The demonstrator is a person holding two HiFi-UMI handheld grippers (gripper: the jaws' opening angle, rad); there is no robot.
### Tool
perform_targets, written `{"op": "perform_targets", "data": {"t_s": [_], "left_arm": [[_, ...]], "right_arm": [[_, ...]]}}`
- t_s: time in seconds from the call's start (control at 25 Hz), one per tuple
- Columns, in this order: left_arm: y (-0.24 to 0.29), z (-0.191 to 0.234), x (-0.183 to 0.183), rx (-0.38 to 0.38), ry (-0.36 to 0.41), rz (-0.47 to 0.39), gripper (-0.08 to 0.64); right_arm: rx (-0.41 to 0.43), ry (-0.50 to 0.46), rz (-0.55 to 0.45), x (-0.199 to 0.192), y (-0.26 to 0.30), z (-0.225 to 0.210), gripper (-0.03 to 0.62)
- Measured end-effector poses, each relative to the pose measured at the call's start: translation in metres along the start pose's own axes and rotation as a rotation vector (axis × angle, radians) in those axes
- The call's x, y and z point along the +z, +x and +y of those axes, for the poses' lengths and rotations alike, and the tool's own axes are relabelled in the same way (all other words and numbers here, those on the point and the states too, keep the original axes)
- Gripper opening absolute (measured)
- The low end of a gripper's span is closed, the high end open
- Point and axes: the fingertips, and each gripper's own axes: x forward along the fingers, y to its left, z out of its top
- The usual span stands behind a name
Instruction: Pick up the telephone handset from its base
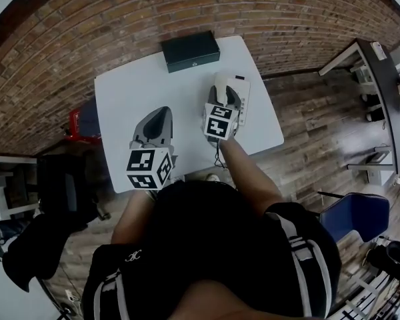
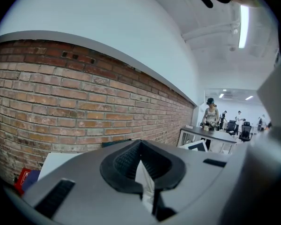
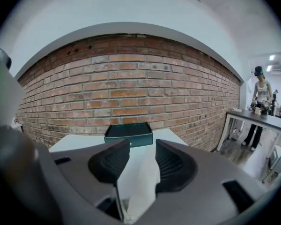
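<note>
Left tongs (image 2: 140, 144) pressed together, right tongs (image 3: 143, 146) spread around one handset (image 3: 143, 191); one box (image 3: 129, 134)

White phone (image 1: 239, 89) + table (image 1: 127, 99), blk box (image 1: 190, 51) (greenish), red-brick wall (image 1: 87, 25).

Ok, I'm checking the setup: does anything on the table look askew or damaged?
Nothing stands out. The phone lies flat near the table's right edge, and the box sits at the far edge. No spill or damage shows.
</note>
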Motion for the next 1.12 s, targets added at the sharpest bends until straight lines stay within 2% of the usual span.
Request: {"op": "perform_targets", "data": {"t_s": [0.36,0.84,1.12], "left_arm": [[-0.001,0.013,0.0,0.028,-0.001,0.001,0.002],[-0.008,0.033,0.001,0.078,-0.011,-0.006,0.002],[-0.008,0.038,-0.002,0.087,-0.016,0.002,0.002]], "right_arm": [[-0.067,0.004,0.098,-0.024,0.039,-0.005,0.19],[-0.115,0.005,0.275,-0.069,0.077,-0.019,0.204],[-0.123,0.011,0.306,-0.079,0.088,-0.022,0.207]]}}
